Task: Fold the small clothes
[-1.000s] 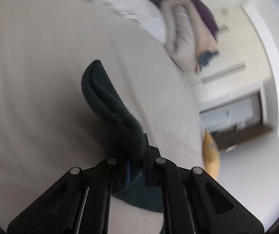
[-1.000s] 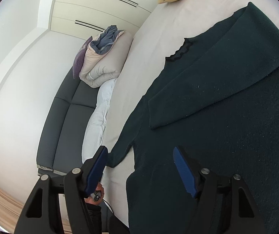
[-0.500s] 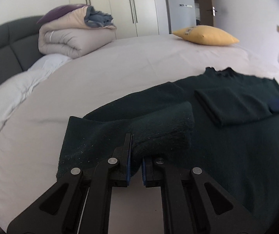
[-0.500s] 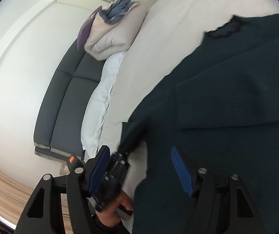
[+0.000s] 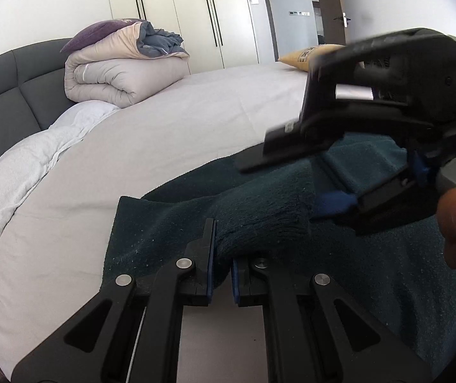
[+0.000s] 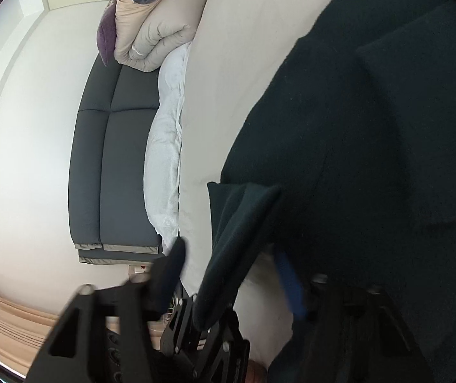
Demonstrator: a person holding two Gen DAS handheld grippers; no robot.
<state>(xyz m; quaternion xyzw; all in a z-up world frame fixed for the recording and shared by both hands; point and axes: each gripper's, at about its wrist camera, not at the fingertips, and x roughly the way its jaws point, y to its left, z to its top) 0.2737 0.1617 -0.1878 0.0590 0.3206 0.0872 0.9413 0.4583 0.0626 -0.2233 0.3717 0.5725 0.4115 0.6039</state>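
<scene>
Bedroom, pale bed sheet [image 5: 170, 146]: one dark green sweater [image 5: 387, 271] lay spread ahead of both tongs, its sleeve [image 5: 259, 214] clamped in the left gripper [image 5: 221, 274], while the right gripper [image 6: 231, 274] gaped wide around that sleeve, not yet gripping. Risk: the bunched sleeve slipping or the two grippers colliding in the crowded handoff. Counted: one sweater, two grippers, one rolled duvet [image 5: 122, 76], one yellow pillow [image 5: 307, 57].

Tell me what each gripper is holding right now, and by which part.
The left gripper is shut on the dark green sweater, pinching its sleeve near the cuff end. The right gripper is open, holding nothing.
</scene>
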